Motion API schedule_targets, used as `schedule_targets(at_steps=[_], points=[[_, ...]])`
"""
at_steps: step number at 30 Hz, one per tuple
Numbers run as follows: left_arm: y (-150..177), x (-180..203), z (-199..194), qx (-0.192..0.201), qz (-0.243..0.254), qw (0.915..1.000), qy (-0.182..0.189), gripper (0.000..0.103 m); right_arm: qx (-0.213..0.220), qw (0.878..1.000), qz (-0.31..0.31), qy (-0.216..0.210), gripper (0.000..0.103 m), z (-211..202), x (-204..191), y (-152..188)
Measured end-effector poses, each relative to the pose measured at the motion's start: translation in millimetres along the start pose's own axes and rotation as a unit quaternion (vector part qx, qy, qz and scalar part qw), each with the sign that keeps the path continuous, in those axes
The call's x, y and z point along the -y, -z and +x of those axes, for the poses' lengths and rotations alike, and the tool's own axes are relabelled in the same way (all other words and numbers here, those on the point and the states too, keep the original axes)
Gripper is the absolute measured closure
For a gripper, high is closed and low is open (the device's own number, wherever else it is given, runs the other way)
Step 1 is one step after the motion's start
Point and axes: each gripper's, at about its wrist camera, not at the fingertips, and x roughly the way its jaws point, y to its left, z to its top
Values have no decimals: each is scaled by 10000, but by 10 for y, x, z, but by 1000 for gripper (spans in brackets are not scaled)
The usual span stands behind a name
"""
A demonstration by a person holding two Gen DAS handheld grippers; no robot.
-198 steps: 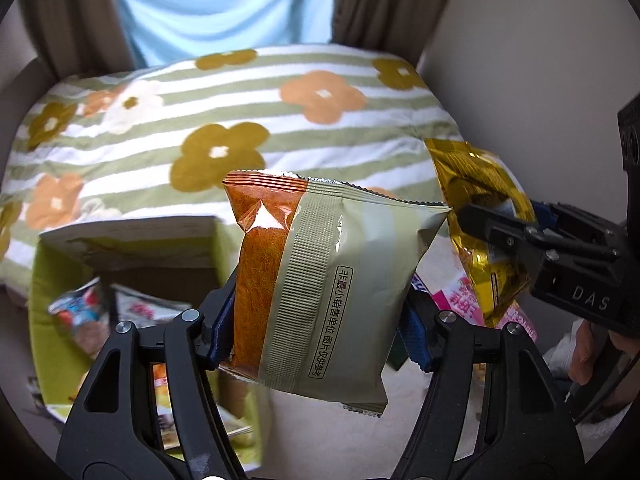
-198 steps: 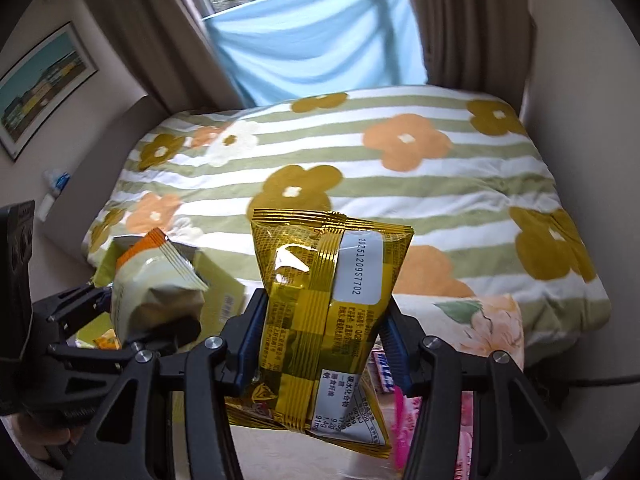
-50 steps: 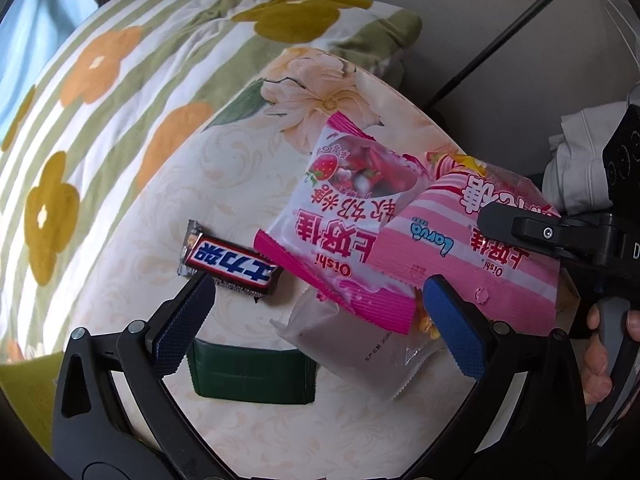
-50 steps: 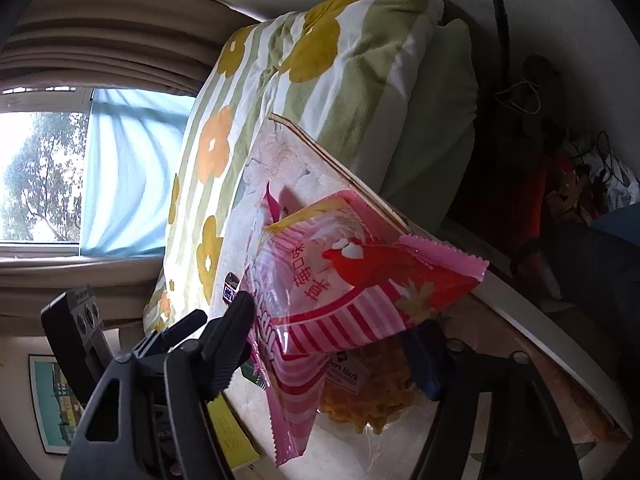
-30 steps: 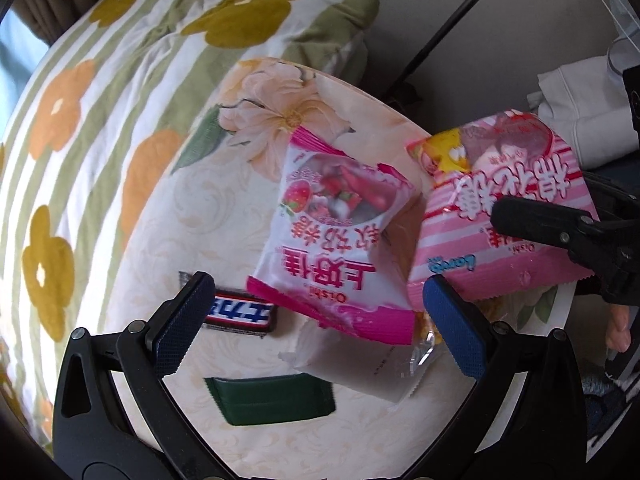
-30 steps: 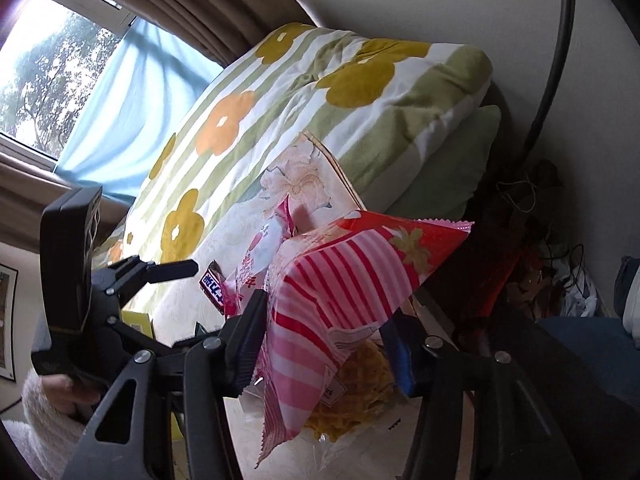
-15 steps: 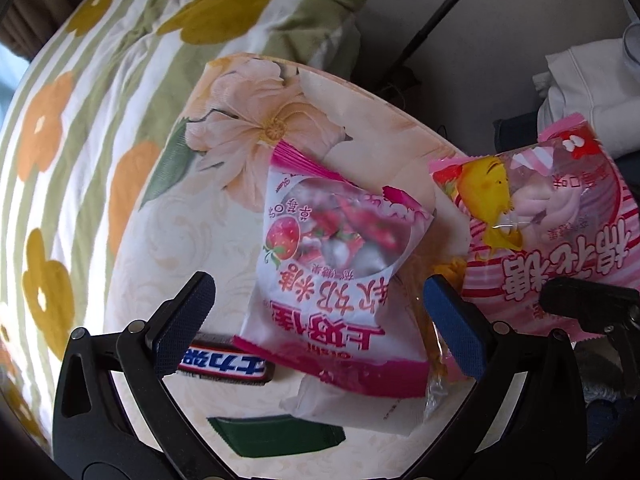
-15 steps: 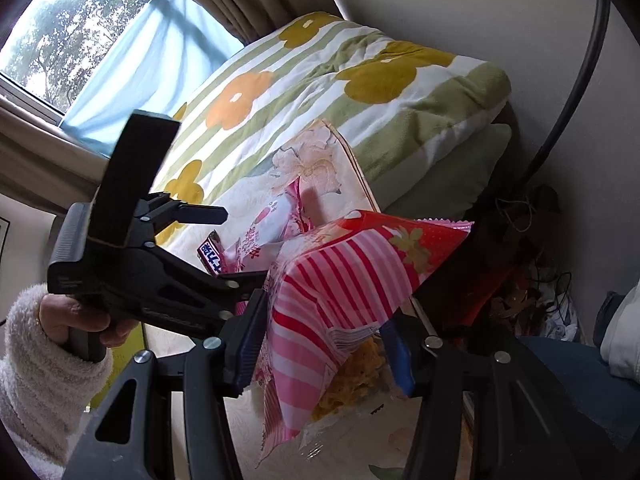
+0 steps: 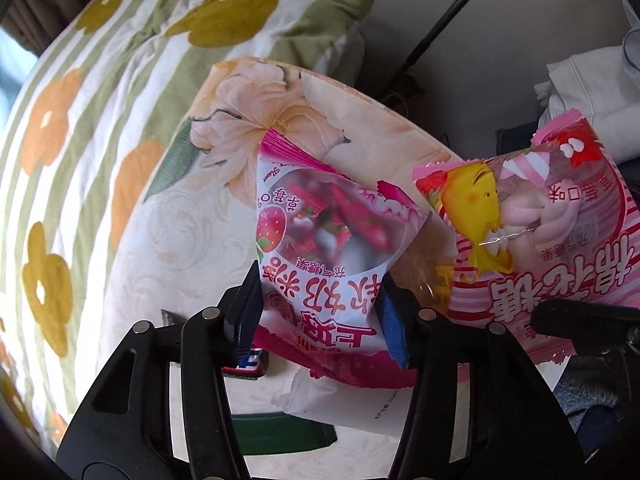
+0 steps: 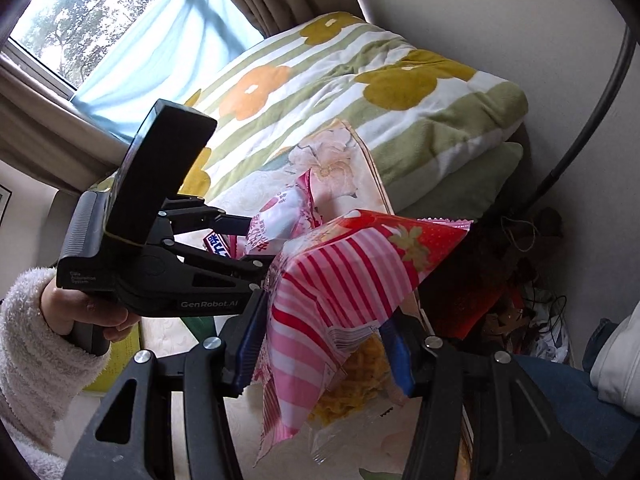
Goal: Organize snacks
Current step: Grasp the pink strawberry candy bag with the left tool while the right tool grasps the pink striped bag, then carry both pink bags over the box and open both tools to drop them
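Your left gripper (image 9: 320,312) is clamped on the lower half of the strawberry snack bag (image 9: 324,240), fingers pinching it from both sides so its top points to 12 o'clock over the floral table (image 9: 168,240). You cannot tell from the left wrist view whether its bottom edge has cleared the pile. Gripping low near the seal gives the pads flat film to bite on, not the puffed middle.

Your right gripper (image 10: 324,340) holds the pink striped bag (image 10: 340,280) the same way, by its lower end, with the red top corner pointing toward 2 o'clock. In the left wrist view that bag sits at 3 o'clock, just beside the strawberry one, so both hands look loaded for one trip.

Left on the table are a chocolate bar (image 9: 246,364) at 7 o'clock, a green packet (image 9: 280,432) at 6, a white packet (image 9: 340,404) under the strawberry bag, and a clear bag of yellow snacks (image 10: 356,380) beneath the striped one. No container shows clearly in these views; a yellow-green edge (image 10: 120,356) at 8 o'clock in the right wrist view may be part of one.
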Motion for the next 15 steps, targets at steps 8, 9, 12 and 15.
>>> schedule_targets(at_steps=[8,9,12,15], points=[[95,-65,-439,404,-395,9984,-97,55,126,9996,-224,-109,53,-188,-107,-23],[125,-77,-532,486,-480,9976,-122,55,162,9994,-277,-131,53,-228,-136,-27],[250,-111,-818,741,-748,9942,-232,55,274,9981,-508,-212,53,-365,-262,-71],[446,-167,-1125,1023,-1109,9879,-352,55,374,9952,-849,-325,53,-493,-441,-123]])
